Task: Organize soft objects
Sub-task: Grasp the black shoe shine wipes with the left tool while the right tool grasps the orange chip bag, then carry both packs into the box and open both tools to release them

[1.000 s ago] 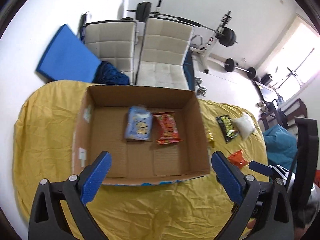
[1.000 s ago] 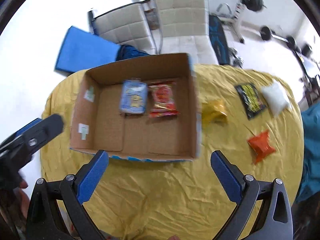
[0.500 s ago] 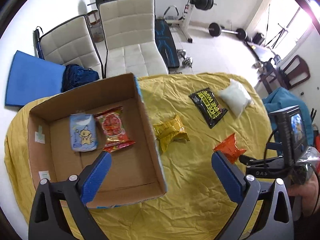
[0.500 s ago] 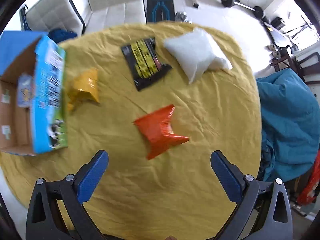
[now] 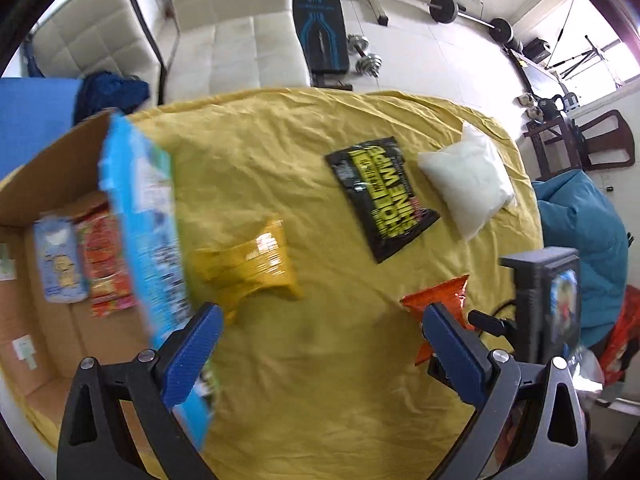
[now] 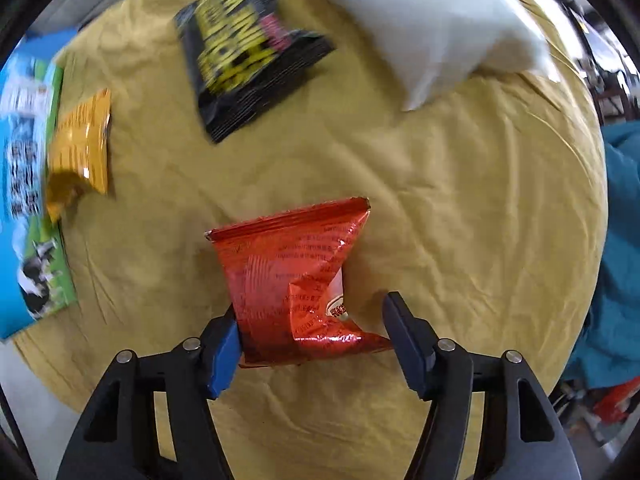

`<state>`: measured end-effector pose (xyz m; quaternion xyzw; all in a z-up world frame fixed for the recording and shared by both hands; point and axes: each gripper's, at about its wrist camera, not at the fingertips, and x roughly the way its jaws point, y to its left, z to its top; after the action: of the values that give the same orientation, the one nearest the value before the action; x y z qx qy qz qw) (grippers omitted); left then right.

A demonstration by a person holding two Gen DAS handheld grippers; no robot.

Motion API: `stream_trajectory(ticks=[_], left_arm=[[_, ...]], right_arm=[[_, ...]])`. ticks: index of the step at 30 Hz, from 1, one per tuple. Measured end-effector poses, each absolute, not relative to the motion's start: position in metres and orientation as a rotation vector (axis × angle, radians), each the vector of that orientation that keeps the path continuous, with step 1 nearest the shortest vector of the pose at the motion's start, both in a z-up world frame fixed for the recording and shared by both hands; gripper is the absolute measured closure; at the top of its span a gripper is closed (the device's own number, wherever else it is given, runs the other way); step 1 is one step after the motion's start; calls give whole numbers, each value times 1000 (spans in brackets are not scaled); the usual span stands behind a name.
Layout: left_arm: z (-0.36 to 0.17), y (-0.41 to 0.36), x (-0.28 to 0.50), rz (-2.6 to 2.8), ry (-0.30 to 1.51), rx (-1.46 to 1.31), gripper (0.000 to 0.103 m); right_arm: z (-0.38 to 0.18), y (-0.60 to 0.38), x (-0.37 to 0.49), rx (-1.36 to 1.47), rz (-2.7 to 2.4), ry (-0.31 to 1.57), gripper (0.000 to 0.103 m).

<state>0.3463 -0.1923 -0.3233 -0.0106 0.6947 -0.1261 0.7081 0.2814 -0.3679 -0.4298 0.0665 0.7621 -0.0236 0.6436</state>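
Note:
An orange-red snack packet lies on the yellow tablecloth between the open fingers of my right gripper; the left pad touches its edge. It also shows in the left wrist view. A yellow packet lies next to the cardboard box, which holds a light-blue packet and a red packet. A black packet and a white pouch lie further off. My left gripper is open and empty above the cloth.
The round table with the yellow cloth ends close on the right, beside a teal beanbag. White chairs and gym weights stand behind the table. The right gripper's body is at the left wrist view's right edge.
Both grippers have swung right, away from the box. My right gripper has dropped down around the orange-red packet and its jaws have narrowed. The left gripper stays open.

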Motion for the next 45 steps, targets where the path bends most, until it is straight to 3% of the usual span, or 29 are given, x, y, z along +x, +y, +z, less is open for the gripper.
stream_trajectory(ticks=[2,10,15,19,21,28,29,39,44,45], left_arm=[[-335,-205,359,-285,1576,-54,1],[-411,-251,416,-248,1730,-74,1],[-448,-254,430,-220,1803,-129,1],[-449,-260,429,-211,1787,-99,1],[-447,-263,425,-214,1772,-51,5],[-434,-264,399,-215,1703,124,49],[-432,-263,396,-220,1701,116,50],[-406,-228,290,-281,1705,209,51],[-425,-230,278,-308,1801,195,50],[-427,-230,284,-305,1802,164,46]], right_arm=[[-419,-393,287,202,-99,1693,64],[-426,-465,309,380,-126,1726,64],[-439,-471,307,429,-98,1758,51],[-452,-477,305,460,-107,1771,50],[-455,-475,302,451,-113,1773,51],[-444,-460,289,420,-156,1723,62],[-441,-461,287,420,-156,1718,62],[-407,-452,239,318,-143,1663,63],[-418,-435,211,285,-143,1694,63],[-425,-434,208,288,-150,1700,62]])
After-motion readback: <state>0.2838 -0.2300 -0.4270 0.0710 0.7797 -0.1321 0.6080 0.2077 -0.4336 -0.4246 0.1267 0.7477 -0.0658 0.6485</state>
